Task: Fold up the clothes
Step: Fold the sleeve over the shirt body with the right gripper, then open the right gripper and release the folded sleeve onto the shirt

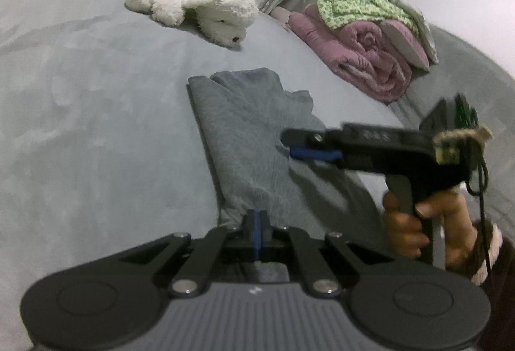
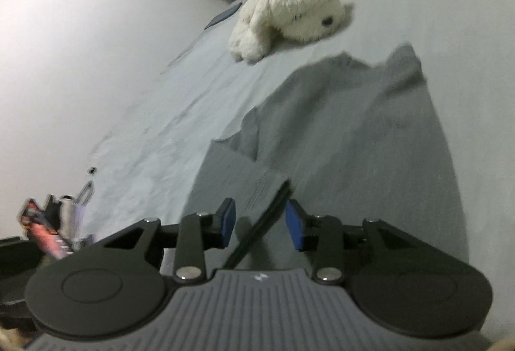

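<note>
- Grey garment (image 1: 257, 138) is lying partly folded on the bed (image 1: 96, 125), with the left gripper (image 1: 256, 222) pinching its near edge, jaws fully closed on the cloth.
- right gripper (image 2: 260, 222) is hanging over the garment's hem with jaws partway open, gripping nothing; a dark cable is running between them.
- person's hand (image 1: 428, 222) is holding that gripper's handle.
- white plush dog (image 1: 193, 3) is sitting farther up the bed.
- pink blanket (image 1: 363, 55) and green patterned cloth (image 1: 357, 2) are piling up near the curtain.
</note>
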A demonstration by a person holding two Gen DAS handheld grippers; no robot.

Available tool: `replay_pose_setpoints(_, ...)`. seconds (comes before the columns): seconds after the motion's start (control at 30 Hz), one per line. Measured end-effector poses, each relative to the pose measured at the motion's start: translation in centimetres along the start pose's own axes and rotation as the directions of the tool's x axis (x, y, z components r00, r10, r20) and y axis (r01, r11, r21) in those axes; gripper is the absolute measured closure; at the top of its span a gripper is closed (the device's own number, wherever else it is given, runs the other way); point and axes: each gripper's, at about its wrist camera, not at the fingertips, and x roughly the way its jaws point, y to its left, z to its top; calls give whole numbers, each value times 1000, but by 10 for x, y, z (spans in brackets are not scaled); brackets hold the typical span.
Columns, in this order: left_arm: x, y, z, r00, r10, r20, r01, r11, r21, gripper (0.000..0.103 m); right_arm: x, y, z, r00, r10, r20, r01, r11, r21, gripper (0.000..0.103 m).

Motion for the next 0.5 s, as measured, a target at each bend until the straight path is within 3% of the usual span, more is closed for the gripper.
replay_pose_setpoints(0.13, -1, -14, -3, 998, 55, -16, -53, 995, 83, 102, 14, 13, -7, 996, -78, 38, 83, 988, -133, 69)
replay_pose_setpoints(0.17, 0, -16, -4, 998, 66, -21, -63, 993, 98, 102, 15, 17, -8, 994, -102, 49, 109, 978, -179, 88)
replay_pose_setpoints(0.2, 0, -17, -5, 997, 72, -31, -68, 992, 105, 102, 16, 20, -8, 991, -123, 61, 133, 966, -221, 93)
replay_pose_setpoints(0.33, 0, -17, -9, 995, 79, -62, -72, 992, 107, 102, 25, 21, -7, 977, -192, 97, 210, 943, -257, 96)
replay_pose_setpoints(0.5, 0, -14, -12, 991, 89, -98, -79, 991, 106, 101, 37, 22, -10, 970, -217, 107, 240, 921, -306, 93)
